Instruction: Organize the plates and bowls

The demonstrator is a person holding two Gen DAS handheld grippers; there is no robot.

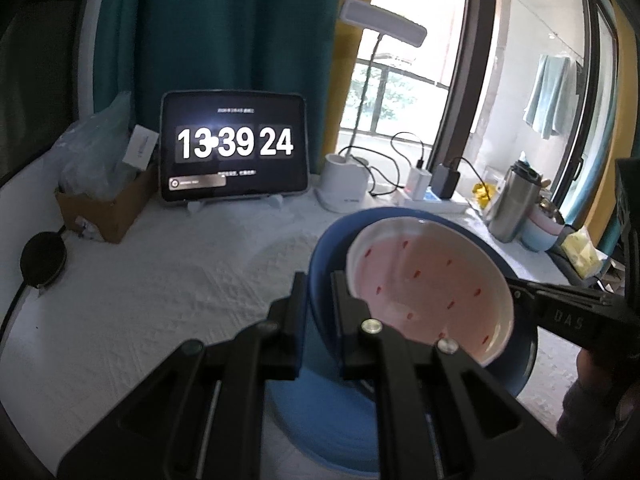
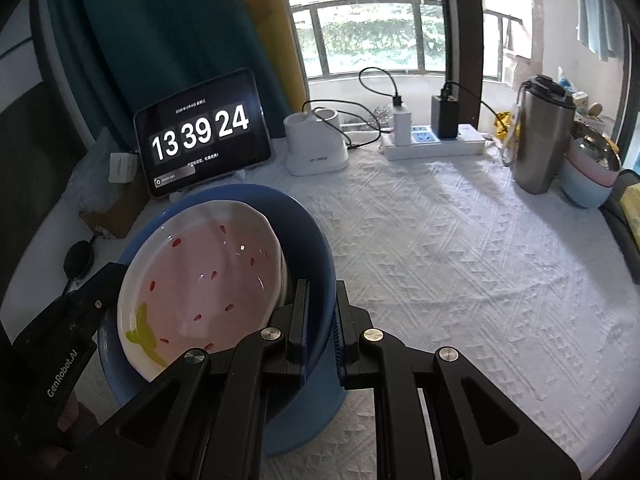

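Pinching opposite rims of the blue bowl (image 2: pixel 316 248), at 9 and 3 o'clock, the left gripper (image 1: pixel 316 312) and right gripper (image 2: pixel 320 320) carry it, pink bowl (image 2: pixel 208 276) nested inside, over the table (image 2: pixel 440 260); next, likely, a level set-down.

Daylight from window (image 2: pixel 372 36) blown out; strong fisheye bending, dark vignette corners, slight blur
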